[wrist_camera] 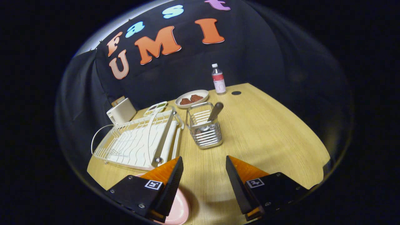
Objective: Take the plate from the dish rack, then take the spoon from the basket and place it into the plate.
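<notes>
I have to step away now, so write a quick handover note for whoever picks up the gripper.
Gripper: open, holding nothing, above the wooden table.
Pink round plate: out of the white wire dish rack, lying on the table under the left finger. That step looks done.
Dark-handled metal spoon: standing in the wire basket, beyond the fingers.
Left: grasp the spoon and place it into the plate.

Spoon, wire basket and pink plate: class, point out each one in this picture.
spoon [216, 111]: gripper view, on its dark handle sticking out of the basket.
wire basket [208, 137]: gripper view, on its front wall.
pink plate [181, 209]: gripper view, on the rim showing beside the left finger.
</notes>
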Tool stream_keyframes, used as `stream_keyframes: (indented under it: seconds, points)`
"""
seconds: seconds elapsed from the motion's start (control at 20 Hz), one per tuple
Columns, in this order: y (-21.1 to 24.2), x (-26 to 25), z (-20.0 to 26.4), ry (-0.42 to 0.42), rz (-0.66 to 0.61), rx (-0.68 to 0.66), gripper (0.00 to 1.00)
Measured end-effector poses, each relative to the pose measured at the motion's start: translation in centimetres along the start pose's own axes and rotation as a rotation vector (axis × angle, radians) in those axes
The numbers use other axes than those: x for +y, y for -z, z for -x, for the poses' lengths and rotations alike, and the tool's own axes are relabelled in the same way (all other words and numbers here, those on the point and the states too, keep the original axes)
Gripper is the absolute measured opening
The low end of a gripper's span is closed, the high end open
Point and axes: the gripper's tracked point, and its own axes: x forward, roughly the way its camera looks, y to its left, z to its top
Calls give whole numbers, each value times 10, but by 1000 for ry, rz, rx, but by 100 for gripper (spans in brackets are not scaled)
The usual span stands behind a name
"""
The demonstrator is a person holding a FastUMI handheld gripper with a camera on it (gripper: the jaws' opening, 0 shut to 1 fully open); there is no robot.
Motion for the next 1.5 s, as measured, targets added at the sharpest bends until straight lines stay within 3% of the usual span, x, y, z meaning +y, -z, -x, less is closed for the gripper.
stream_keyframes:
  seconds: [0.15,0.35,0.45,0.6,0.9,1.25,1.5]
  points:
    - [-34,-11,-19,44,34,-110,82]
    - [-43,-13,-46,70,18,-141,81]
    - [-48,-13,-55,75,10,-159,74]
    - [-55,-11,-59,78,19,-194,51]
    - [-61,7,-66,27,0,-194,15]
    - [-106,22,-50,21,28,-222,8]
    - [-137,29,-9,23,69,-301,8]
